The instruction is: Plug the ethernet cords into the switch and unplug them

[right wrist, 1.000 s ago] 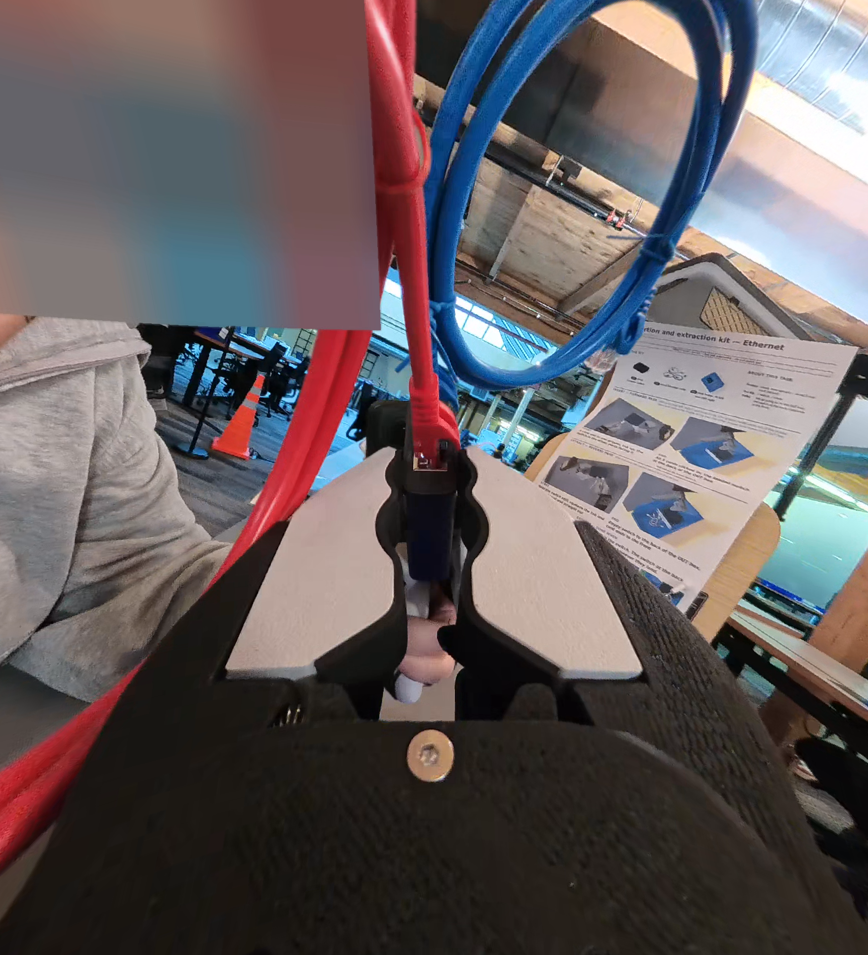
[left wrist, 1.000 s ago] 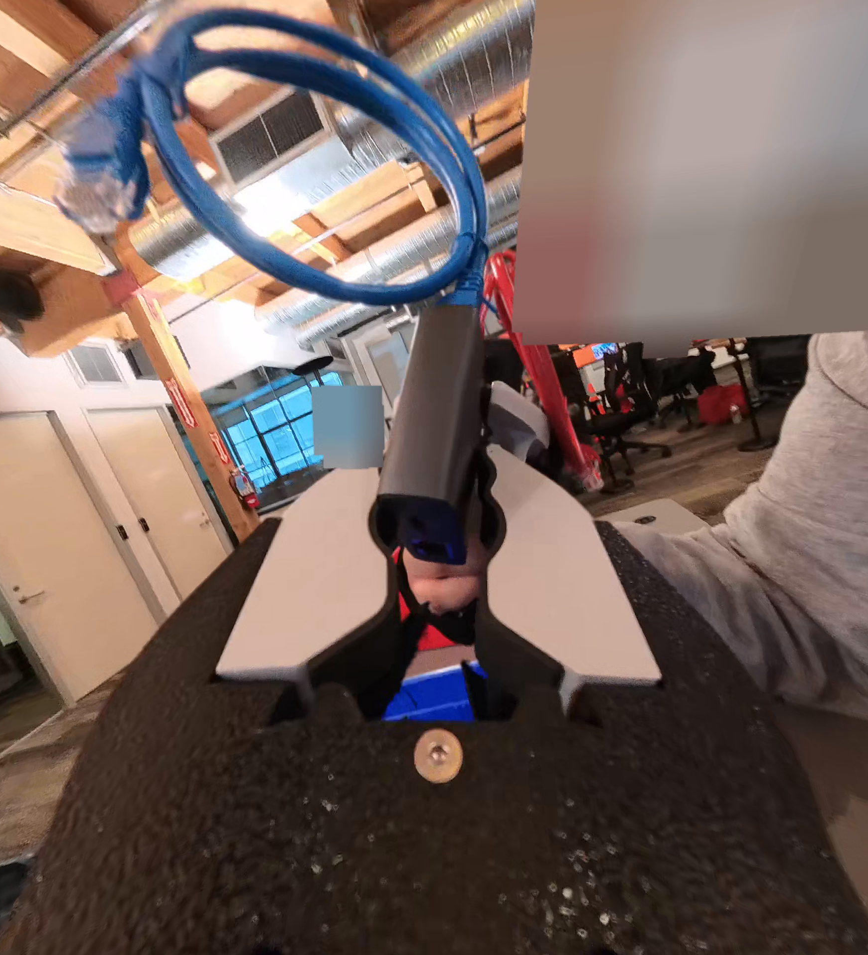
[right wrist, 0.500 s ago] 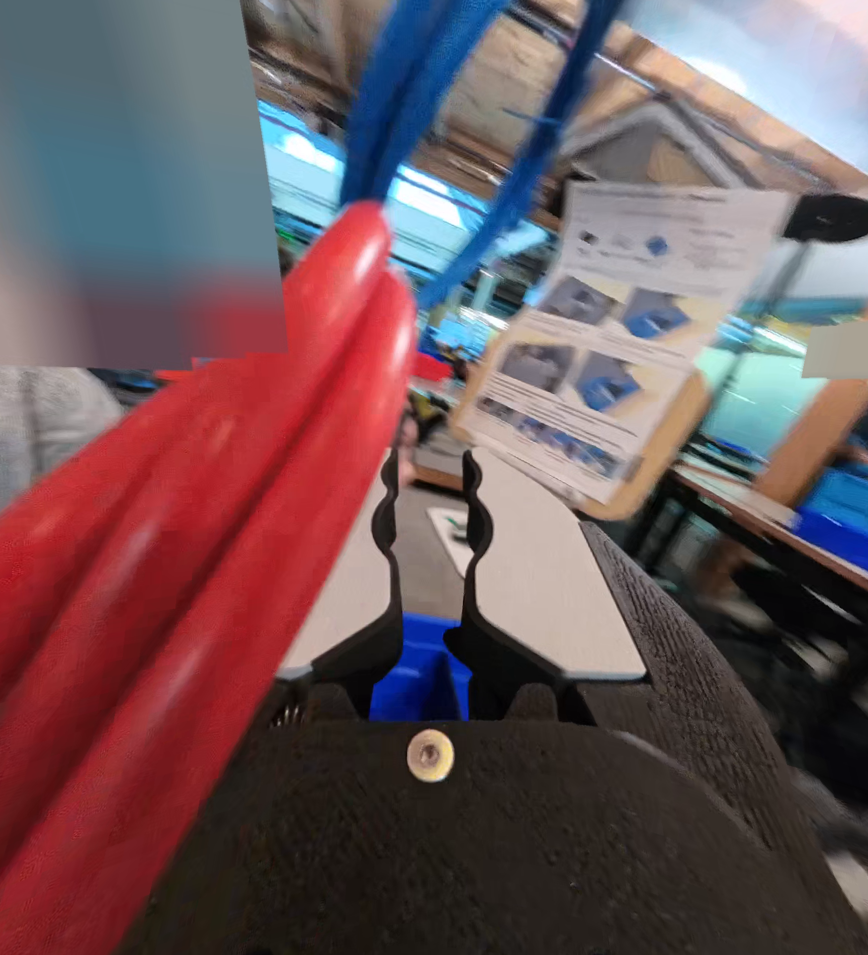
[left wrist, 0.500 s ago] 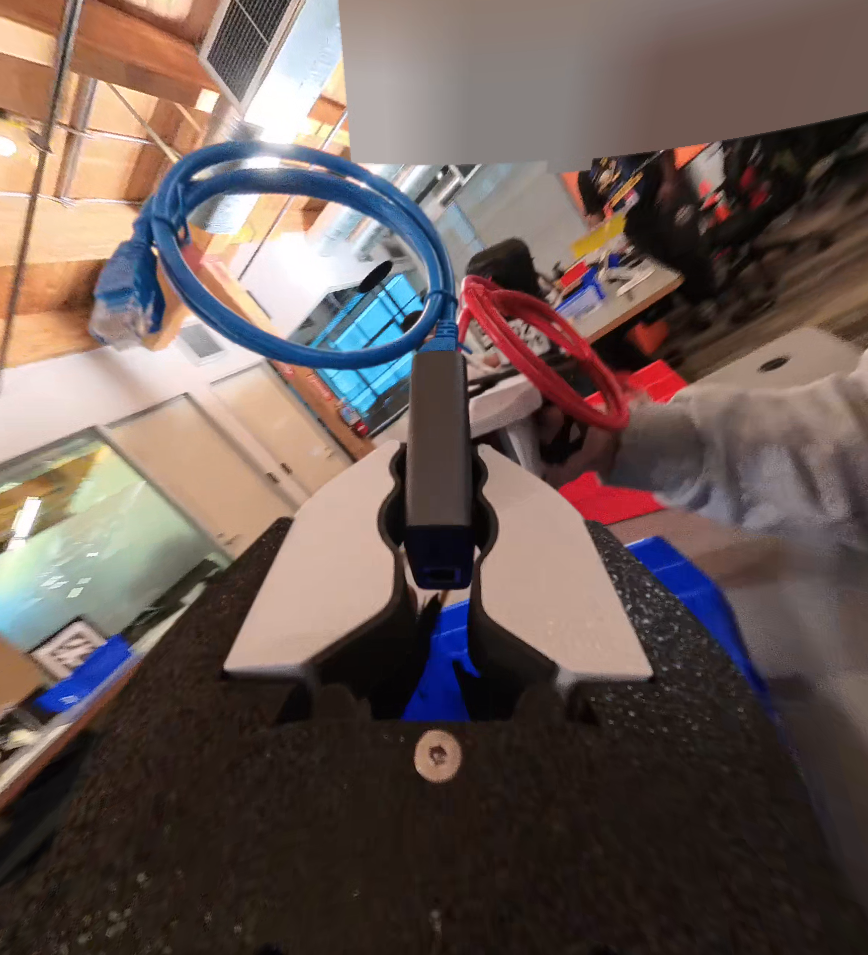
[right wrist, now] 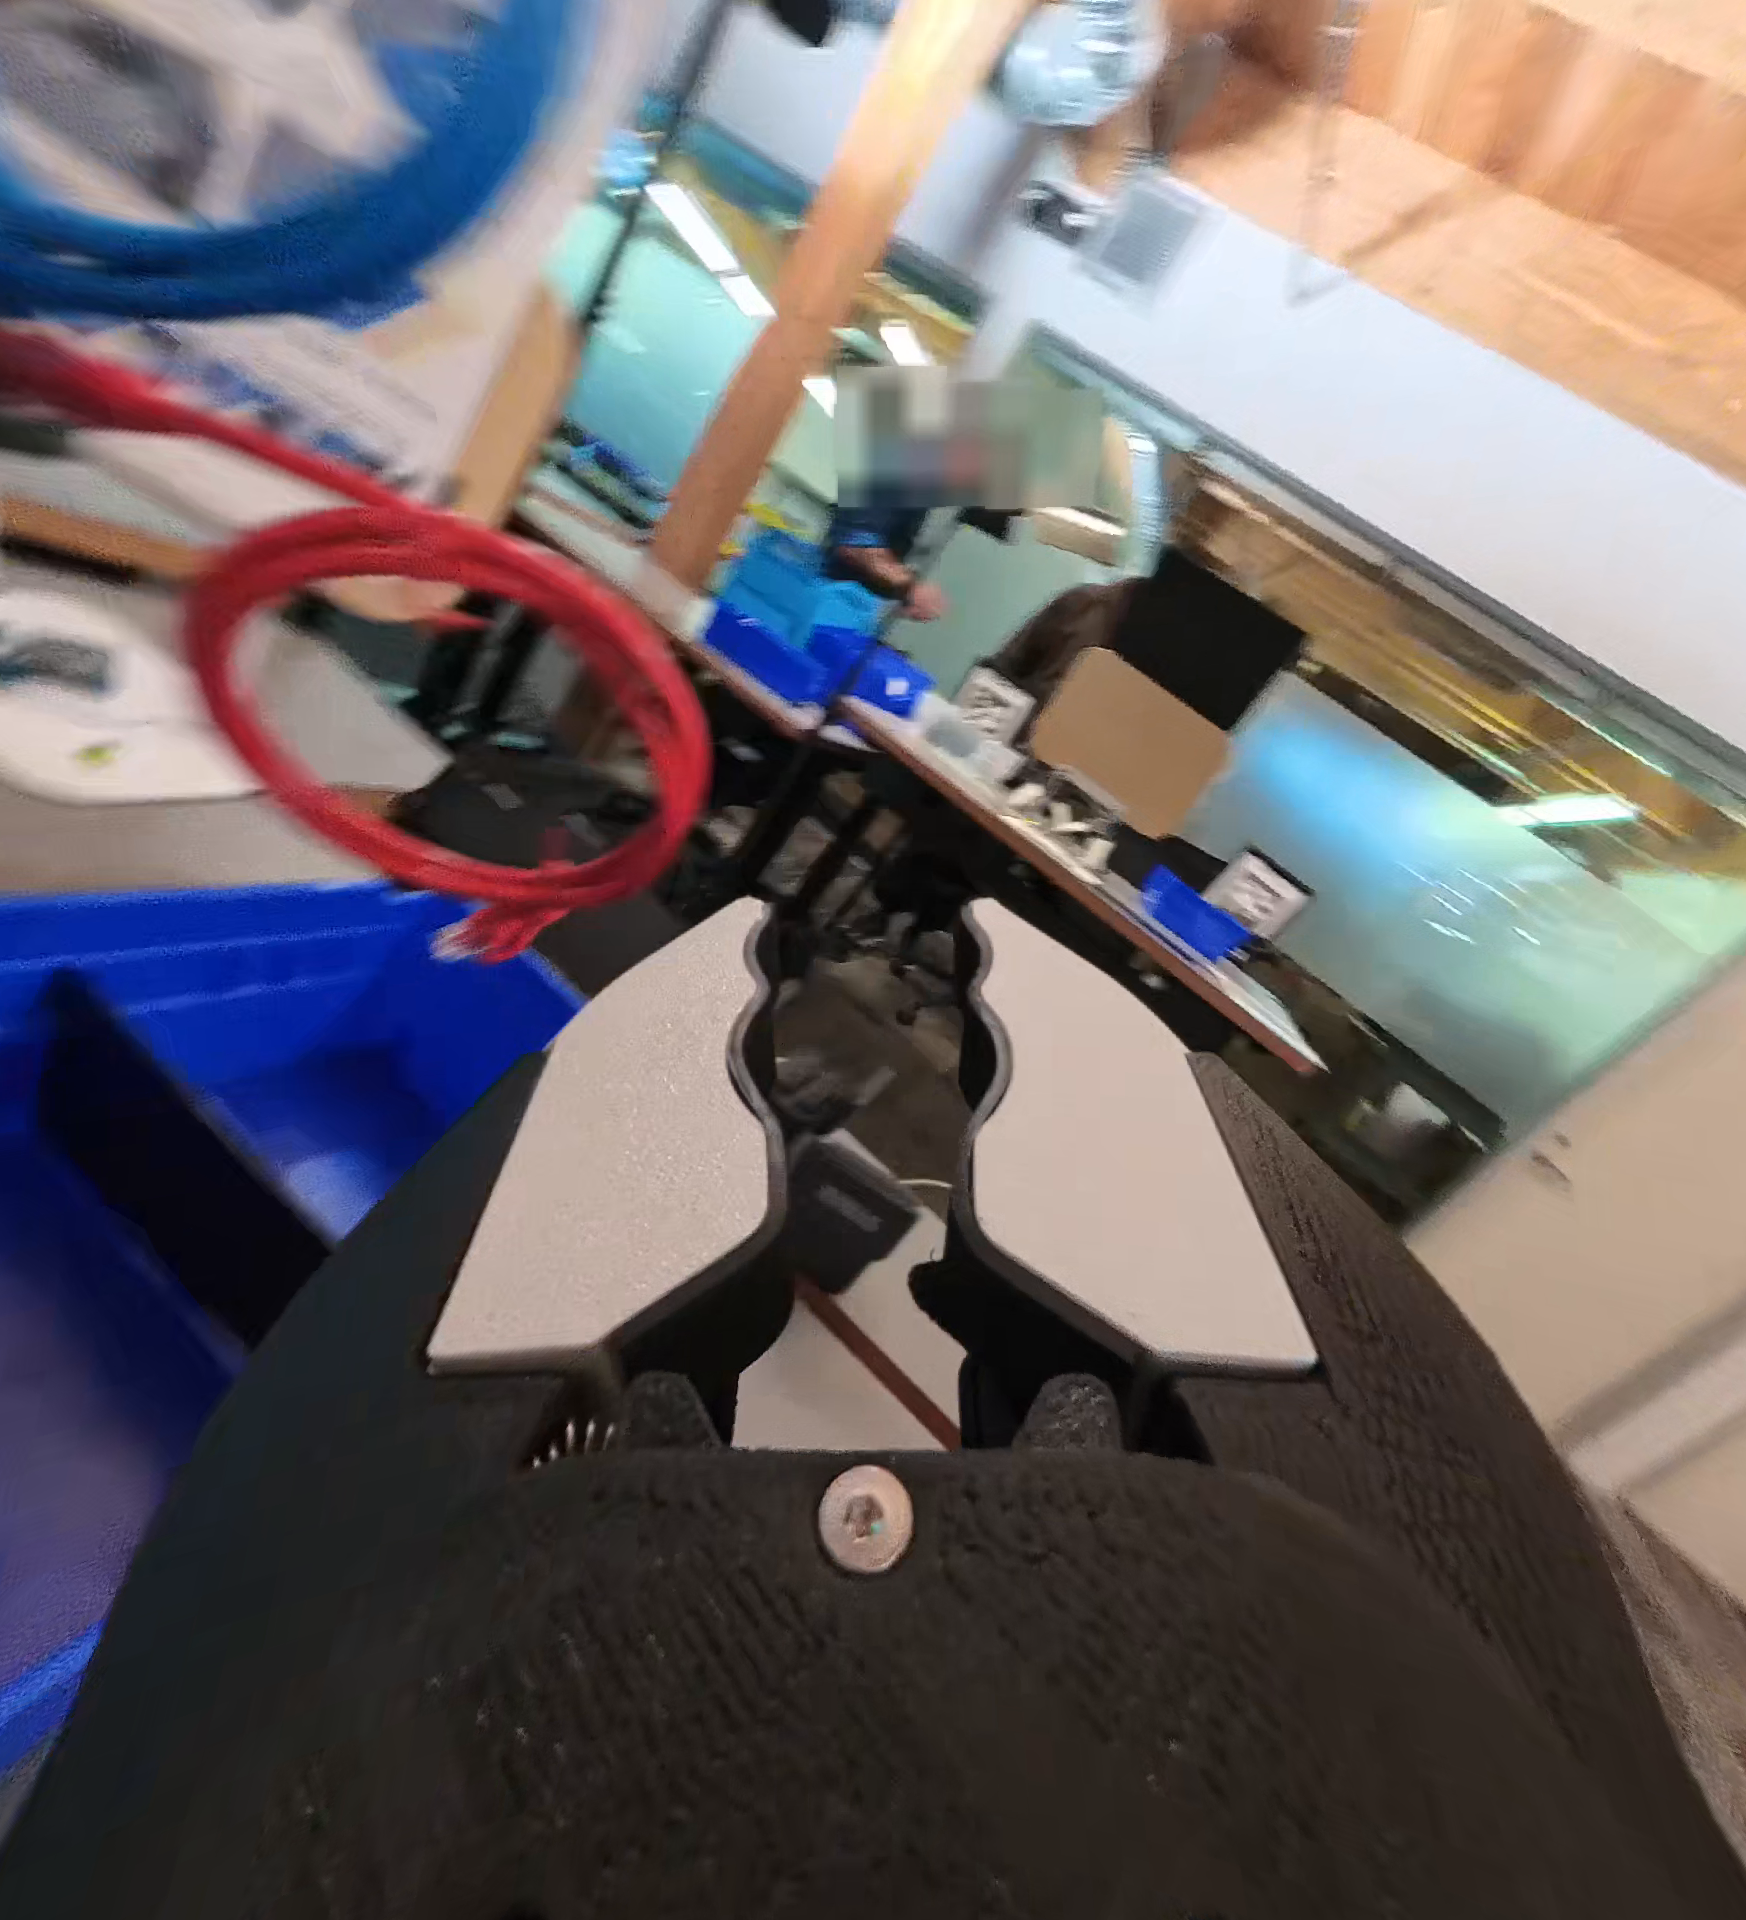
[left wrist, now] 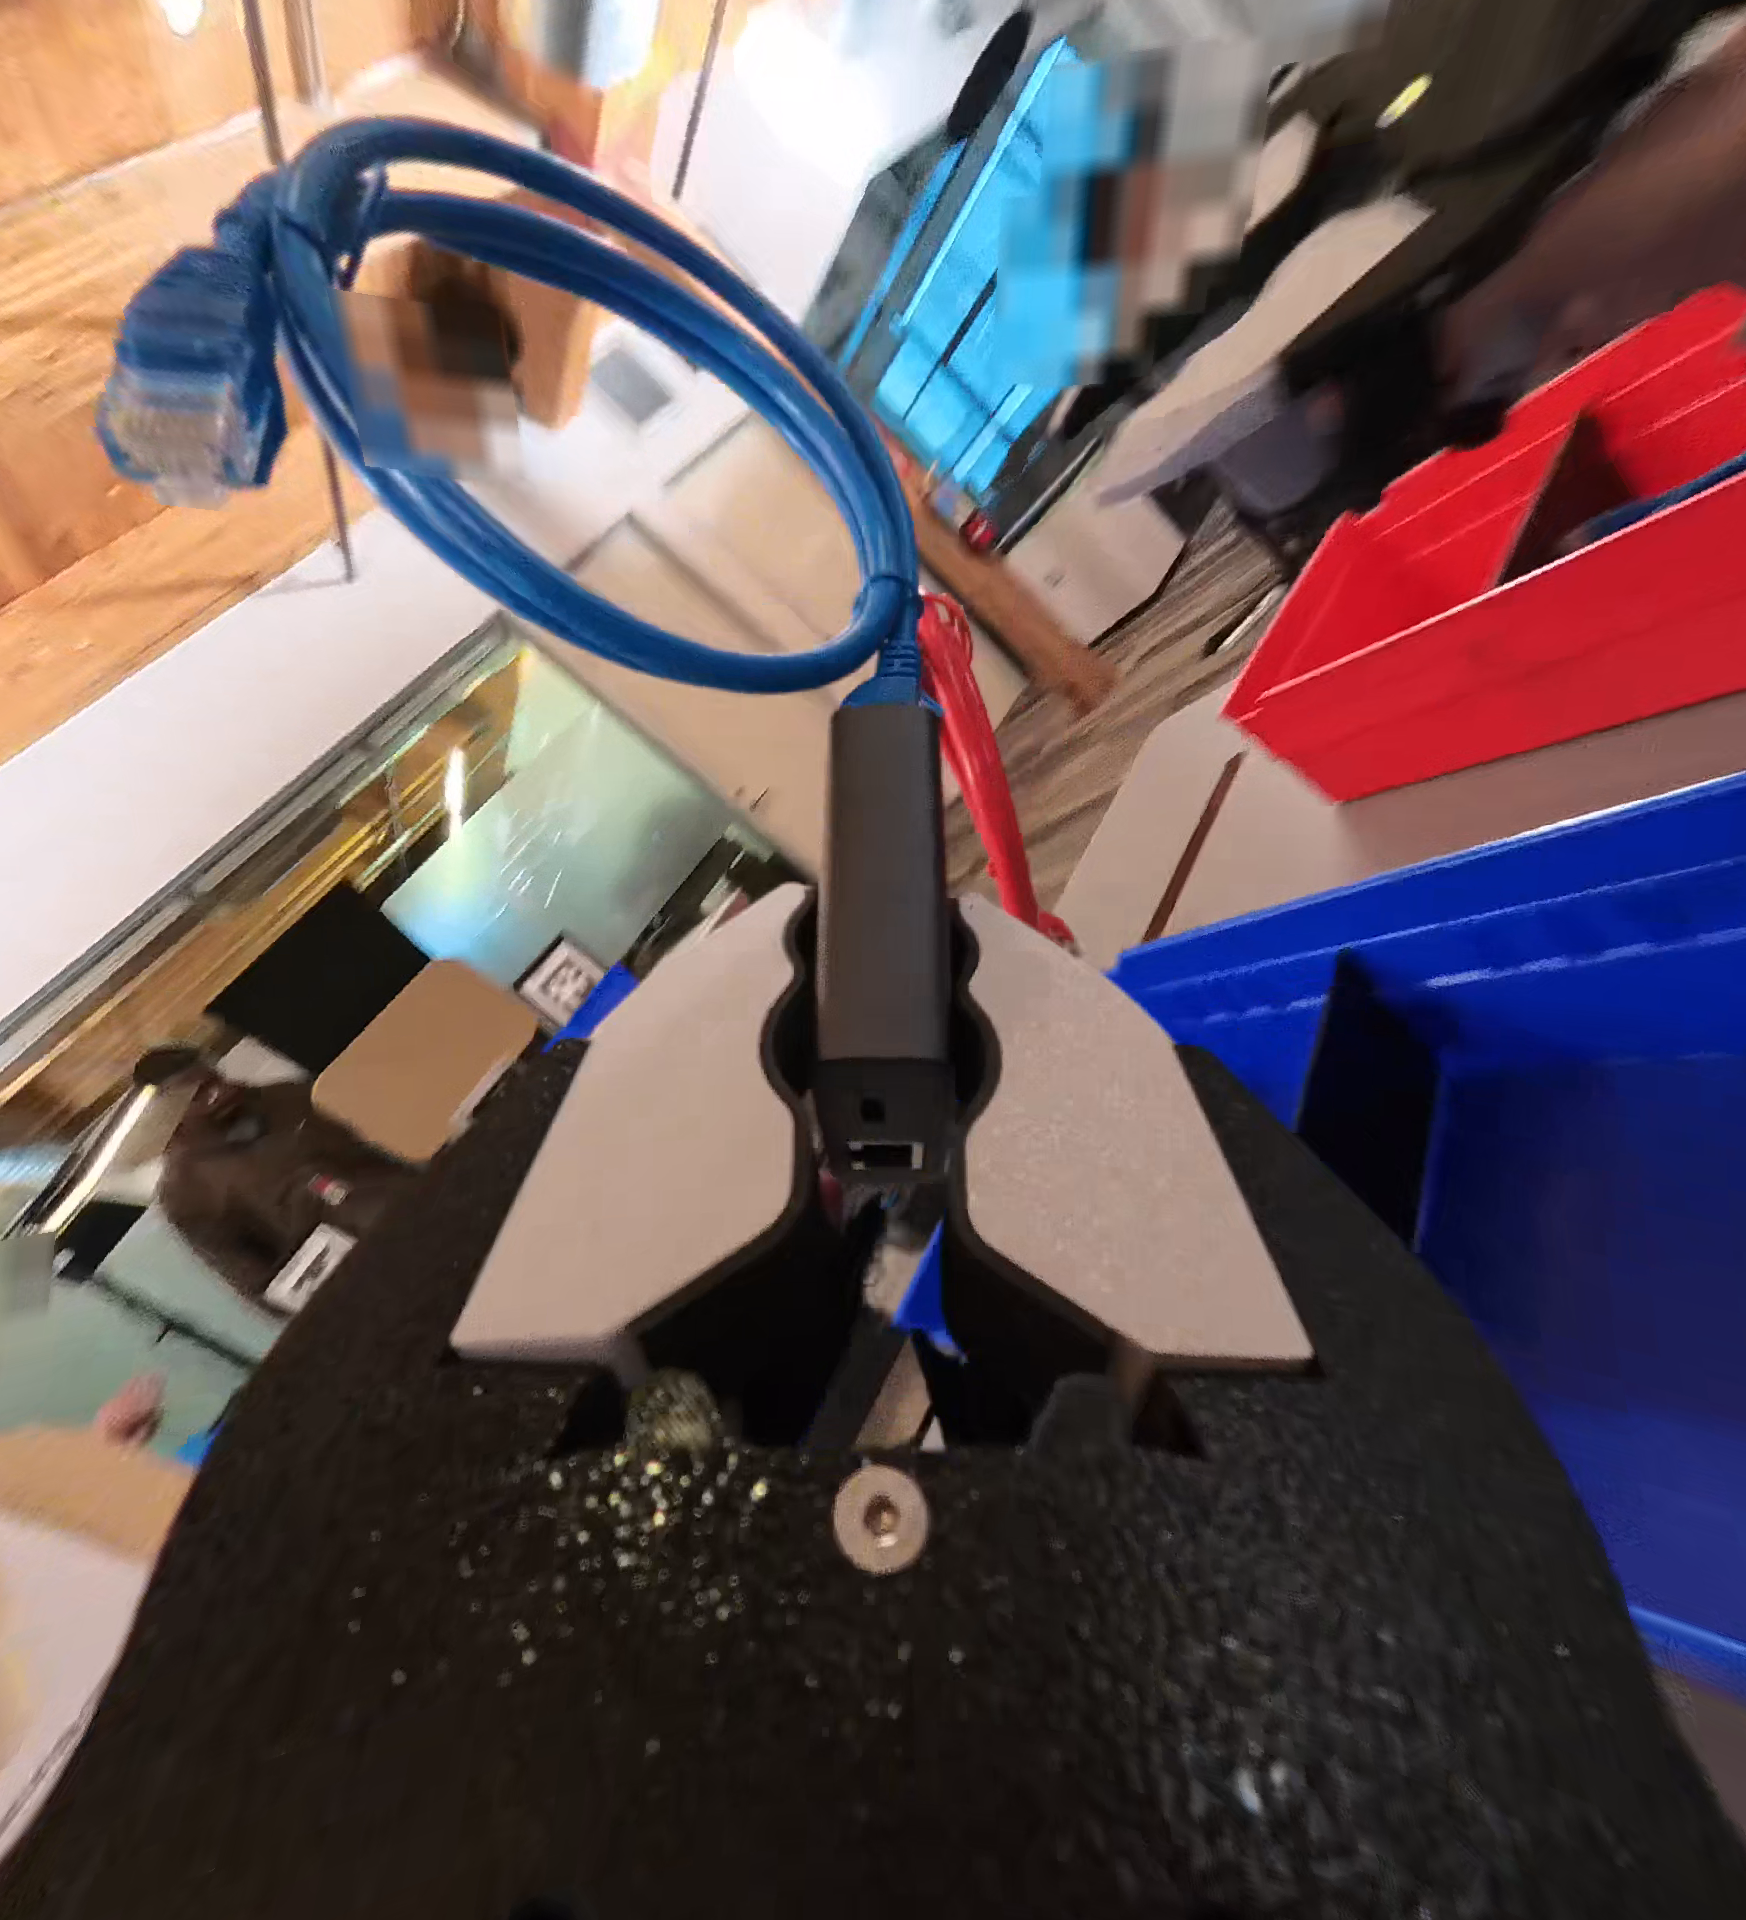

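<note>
My left gripper (left wrist: 879,914) is shut on a black adapter (left wrist: 884,935), held upright between the fingers. A blue network cable (left wrist: 640,343) is plugged into its far end and loops up to the left, ending in a free plug (left wrist: 183,416). The adapter's near port faces me and is empty. My right gripper (right wrist: 864,914) is open and empty. A coiled red cable (right wrist: 433,707) is in the air ahead and left of it, untouched by its fingers; its plug (right wrist: 495,930) hangs over the blue bin (right wrist: 173,997). The red cable also shows behind the adapter in the left wrist view (left wrist: 973,769).
The blue bin (left wrist: 1575,1039) with a dark divider lies right of my left gripper, a red bin (left wrist: 1523,582) beyond it on a grey table. The blue cable shows blurred in the right wrist view (right wrist: 173,260). Farther off are work tables with small blue bins, a wooden post and glass walls. Some 20 cm of space lies between my two pairs of fingers.
My right gripper has let go of the red cable's plug and opened; the red coil is now loose ahead of it. Both grippers have swung down from the ceiling toward the bins.
</note>
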{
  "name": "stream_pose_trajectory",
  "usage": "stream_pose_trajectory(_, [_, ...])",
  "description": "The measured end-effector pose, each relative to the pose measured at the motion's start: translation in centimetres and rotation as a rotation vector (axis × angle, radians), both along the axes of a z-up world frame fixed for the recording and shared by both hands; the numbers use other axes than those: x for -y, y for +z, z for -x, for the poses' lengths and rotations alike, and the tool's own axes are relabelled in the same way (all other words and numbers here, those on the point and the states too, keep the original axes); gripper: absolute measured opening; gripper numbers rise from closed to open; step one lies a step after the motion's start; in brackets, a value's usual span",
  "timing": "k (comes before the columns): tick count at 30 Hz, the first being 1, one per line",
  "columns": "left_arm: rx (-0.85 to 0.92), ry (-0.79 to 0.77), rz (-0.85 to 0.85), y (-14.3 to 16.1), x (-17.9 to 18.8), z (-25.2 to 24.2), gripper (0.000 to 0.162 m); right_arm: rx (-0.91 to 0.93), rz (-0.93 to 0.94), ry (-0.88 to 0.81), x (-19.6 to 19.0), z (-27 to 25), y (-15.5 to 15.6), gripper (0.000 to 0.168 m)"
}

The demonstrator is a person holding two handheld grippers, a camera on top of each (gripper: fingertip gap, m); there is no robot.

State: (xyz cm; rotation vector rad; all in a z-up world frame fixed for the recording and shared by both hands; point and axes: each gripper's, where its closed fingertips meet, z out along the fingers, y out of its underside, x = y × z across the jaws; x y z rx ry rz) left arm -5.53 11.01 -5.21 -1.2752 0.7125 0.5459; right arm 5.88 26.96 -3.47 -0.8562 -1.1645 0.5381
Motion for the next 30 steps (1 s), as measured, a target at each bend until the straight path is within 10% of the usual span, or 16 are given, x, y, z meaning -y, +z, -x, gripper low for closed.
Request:
stream_pose_trajectory(11, [-0.159,0.139,0.222,-4.2,-1.9,1.2,0.022,0.433,-0.386,0.265,12.9,6.1,-5.8,0.032])
stream_pose_trajectory(30, [-0.249,0.082,0.322,-6.5,-2.8,-1.4,0.021,0.524,-0.438,0.237,12.6,8.4,-8.4,0.038])
